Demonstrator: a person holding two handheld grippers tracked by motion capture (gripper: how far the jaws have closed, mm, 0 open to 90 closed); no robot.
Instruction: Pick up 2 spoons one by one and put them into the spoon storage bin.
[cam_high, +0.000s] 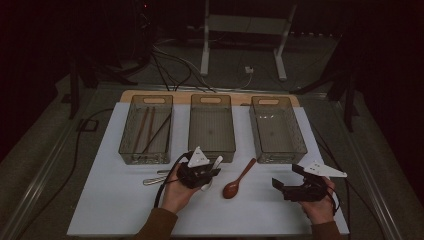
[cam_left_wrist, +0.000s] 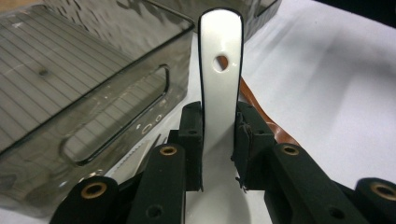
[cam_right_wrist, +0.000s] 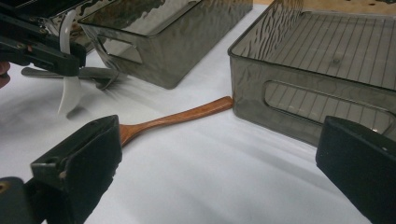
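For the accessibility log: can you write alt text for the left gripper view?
The left gripper clamps the handle of a white spoon, which stands upright between its black jaws. A smoky clear bin sits at left on the white table, and a brown wooden spoon peeks out behind.

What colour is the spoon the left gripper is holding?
White. The spoon shows best in the left gripper view, clamped in the left gripper.

The spoon (cam_left_wrist: 220, 88) in the black left tool (cam_left_wrist: 219, 154) is white; the other spoon (cam_right_wrist: 177, 117) is reddish-brown wood, the ribbed bins (cam_right_wrist: 299, 70) smoky grey, the worktop (cam_right_wrist: 210, 177) white.
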